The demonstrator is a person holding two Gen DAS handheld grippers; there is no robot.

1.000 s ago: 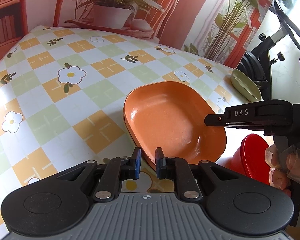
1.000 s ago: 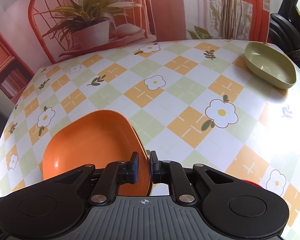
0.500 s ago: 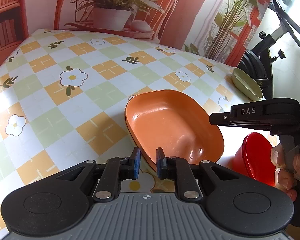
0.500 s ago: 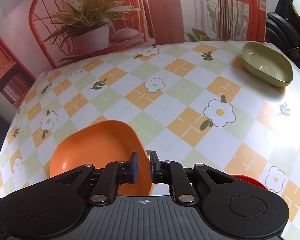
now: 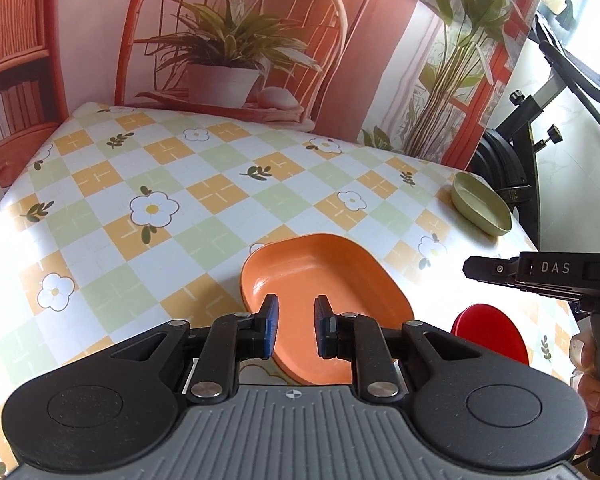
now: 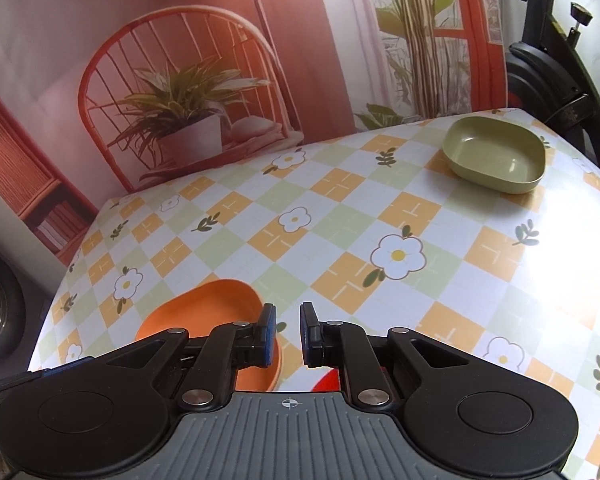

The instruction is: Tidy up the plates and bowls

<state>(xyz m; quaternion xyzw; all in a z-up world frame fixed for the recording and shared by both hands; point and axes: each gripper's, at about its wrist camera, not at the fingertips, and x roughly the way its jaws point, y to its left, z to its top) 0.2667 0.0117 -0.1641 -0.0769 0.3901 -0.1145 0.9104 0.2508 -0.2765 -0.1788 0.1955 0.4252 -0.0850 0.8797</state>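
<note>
"DAS" stands on the right gripper (image 5: 470, 269) body.

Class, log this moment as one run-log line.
left gripper: open | right gripper: open | orange oval dish, green dish: on table, unheld

A printed backdrop (image 6: 228, 92) of a wicker chair and potted plant hangs behind the checked floral table (image 6: 380, 216); what looks like an exercise bike (image 5: 536, 136) stands right.

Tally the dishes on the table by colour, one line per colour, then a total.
Orange dish: 1
Green dish: 1
Red dish: 1
Total: 3
</note>
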